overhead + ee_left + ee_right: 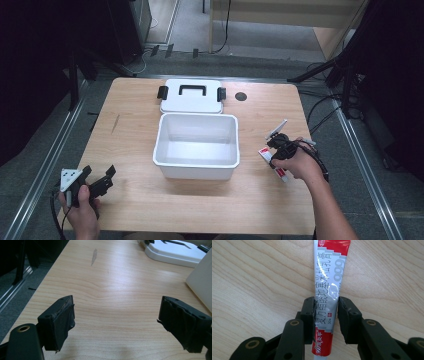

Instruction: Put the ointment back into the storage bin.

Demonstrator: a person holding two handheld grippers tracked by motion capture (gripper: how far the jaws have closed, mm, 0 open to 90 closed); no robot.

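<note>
Jaws of the right gripper are closed against the two sides of a red, silver and white tube printed with "999" and Chinese characters, pinching it at mid-length as it lies flat on the wooden table; the right gripper view gives this contact and the print, while the high view shows only a small red and white strip of the tube under the right hand near the table's right edge. Jaws of the left gripper stand wide apart over bare wood with nothing between them, as the left gripper view makes plain; from above, that gripper sits at the near left corner in the left hand. The high view alone lays out the middle: an open white bin with its white lid, black handle up, lying flat just behind it, well apart from the tube.
</note>
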